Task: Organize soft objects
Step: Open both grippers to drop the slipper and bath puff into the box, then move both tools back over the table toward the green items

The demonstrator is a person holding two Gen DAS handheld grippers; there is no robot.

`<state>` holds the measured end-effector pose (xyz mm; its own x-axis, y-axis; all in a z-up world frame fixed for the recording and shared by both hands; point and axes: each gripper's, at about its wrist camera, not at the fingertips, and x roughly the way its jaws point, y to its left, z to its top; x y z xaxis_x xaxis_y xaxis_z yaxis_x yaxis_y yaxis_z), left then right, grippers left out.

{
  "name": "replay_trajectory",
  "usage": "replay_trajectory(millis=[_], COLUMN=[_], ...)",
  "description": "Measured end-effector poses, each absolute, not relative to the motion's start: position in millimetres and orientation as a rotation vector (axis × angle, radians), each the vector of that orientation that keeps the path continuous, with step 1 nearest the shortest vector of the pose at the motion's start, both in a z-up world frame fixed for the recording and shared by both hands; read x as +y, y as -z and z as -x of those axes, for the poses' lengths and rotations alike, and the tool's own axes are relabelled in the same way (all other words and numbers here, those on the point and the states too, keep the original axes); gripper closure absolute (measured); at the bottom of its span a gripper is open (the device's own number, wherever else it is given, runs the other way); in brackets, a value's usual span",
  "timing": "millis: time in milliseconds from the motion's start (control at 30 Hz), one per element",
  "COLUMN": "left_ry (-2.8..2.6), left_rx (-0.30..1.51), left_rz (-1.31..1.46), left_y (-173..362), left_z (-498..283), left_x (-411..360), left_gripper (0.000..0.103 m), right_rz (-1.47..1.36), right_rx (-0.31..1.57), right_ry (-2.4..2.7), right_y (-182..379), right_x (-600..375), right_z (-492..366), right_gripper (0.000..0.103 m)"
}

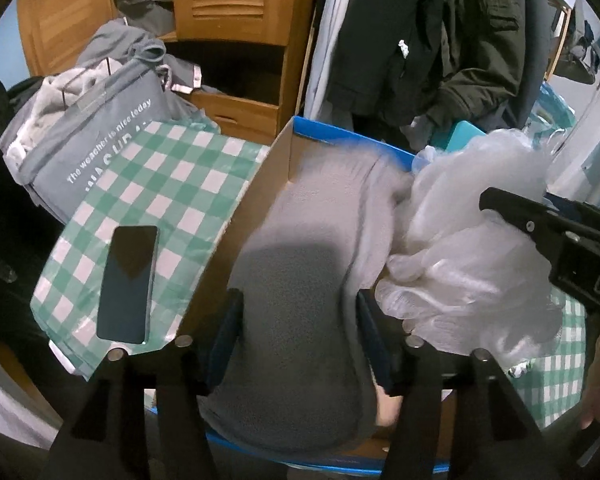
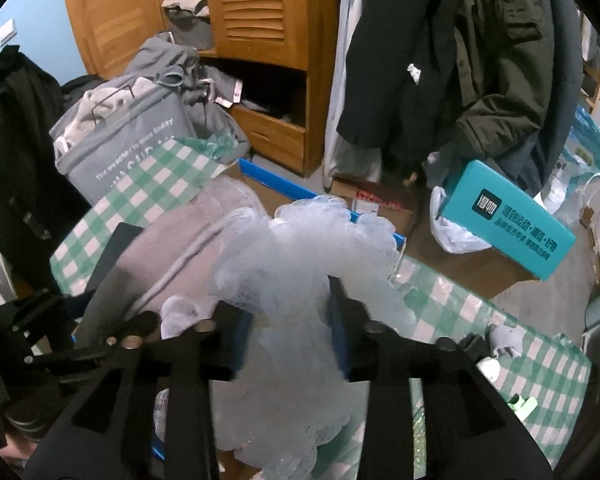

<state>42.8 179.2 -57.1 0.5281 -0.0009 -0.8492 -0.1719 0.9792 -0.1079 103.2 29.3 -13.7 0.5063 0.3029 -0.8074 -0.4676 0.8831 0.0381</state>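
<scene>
The left gripper [image 1: 300, 320] is closed on a grey cloth [image 1: 300, 272], the fabric pinched between its two blue-padded fingers. The cloth runs lengthwise away from this gripper, straight ahead along the line of the fingers, and fills most of the box [image 1: 284, 148], a cardboard carton with a blue rim. Its far end lies against the far wall of the box.

The right gripper [image 2: 292, 312] is clamped on a white mesh puff [image 2: 300, 248]. The puff bulges out above and ahead of the fingers and trails down between them. In the left view the puff [image 1: 472, 240] hangs at the right edge of the box, touching or just overlapping the cloth; which of the two cannot be told.

Judgement: the coming move turns on the puff lying to the right of the cloth, over the box's right side. The right gripper is the nearer one to any free space there, and lowering the puff beside the cloth looks the likely step.

Appearance: the cloth is plain grey, thick and fleecy, with a seam along its right edge. The puff is pale, translucent netting, gathered in ruffles, very light and compressible.

The box rests on a desk [image 1: 172, 184] with a green checked cover. A phone [image 1: 128, 284] lies face up left of the box, clear of it. A teal carton [image 2: 508, 224] sits beyond to the right.
</scene>
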Motion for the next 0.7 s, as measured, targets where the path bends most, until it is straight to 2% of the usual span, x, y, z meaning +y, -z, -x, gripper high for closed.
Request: replay_trajectory(millis=[33, 167, 267, 700], left_ry=[-0.103, -0.104, -0.099, -0.033], left_rx=[1.005, 0.980, 0.974, 0.961], left_rz=[0.183, 0.180, 0.178, 0.154], left_y=[55.6, 49.8, 46.7, 39.2], left_z=[-42.3, -40.3, -38.7, -40.6], left_x=[179.0, 179.1, 176.4, 144.8], left_gripper=[0.041, 0.031, 0.031, 0.027], right_rz=[0.195, 0.196, 0.180, 0.136], right_rx=[0.925, 0.900, 0.887, 0.898], right_ry=[-0.466, -0.451, -0.432, -0.336], right_y=[12.3, 7.2, 2.4, 1.0], right_x=[29.2, 27.2, 20.9, -23.6], right_z=[-102.6, -99.9, -99.8, -97.7], right_gripper=[0.055, 0.041, 0.036, 0.033])
